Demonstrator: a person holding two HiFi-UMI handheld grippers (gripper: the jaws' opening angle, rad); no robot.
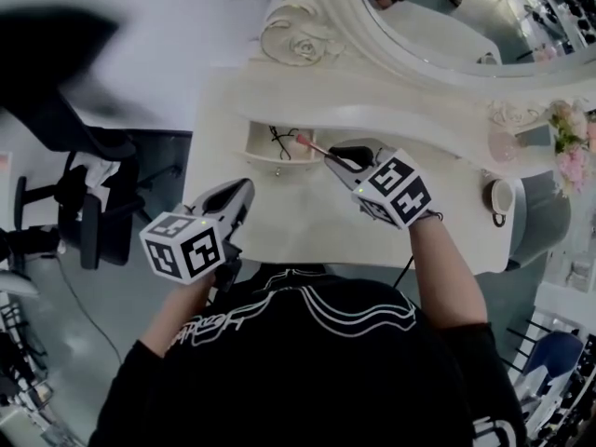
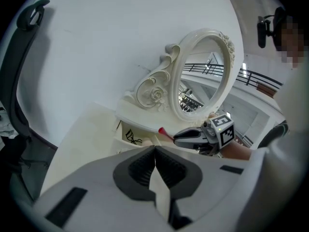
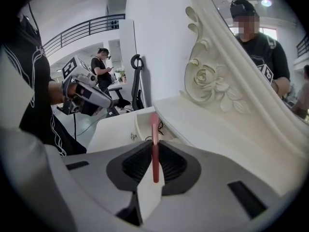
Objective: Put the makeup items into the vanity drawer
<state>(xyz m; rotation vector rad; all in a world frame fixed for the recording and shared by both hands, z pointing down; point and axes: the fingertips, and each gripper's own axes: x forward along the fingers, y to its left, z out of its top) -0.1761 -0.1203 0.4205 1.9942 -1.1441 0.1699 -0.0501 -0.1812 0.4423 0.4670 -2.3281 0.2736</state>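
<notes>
Filling most of the head view, the cream vanity table (image 1: 307, 222) stands against a white wall, and an oval mirror (image 1: 447, 17) in a carved frame rises at its back, with a moulded rose (image 1: 300, 47) at the frame's lower left. A black office chair (image 1: 84, 222) stands on the floor to the table's left, well apart from it. Under the curved shelf at the mirror's foot, a small drawer (image 1: 264, 161) stands pulled open on the table's left part, and a dark wiry thing (image 1: 279, 142) that is too small to name lies inside it. The right gripper (image 1: 333, 156) hangs over the table top just right of the drawer, its jaws clamped on a slim pink makeup stick (image 1: 312, 145). In the right gripper view the stick (image 3: 154, 149) runs straight up between the ribbed pads, and its paler end shows in front of the open drawer (image 3: 142, 122). In the head view that end lies at the drawer's right edge; I cannot tell whether it touches anything. The left gripper (image 1: 244, 189) is held near the table's front left edge, pointing towards the drawer. Its own view shows the jaws pressed together with nothing between them (image 2: 154, 151). Pink flowers (image 1: 570, 152) stand at the table's far right.
</notes>
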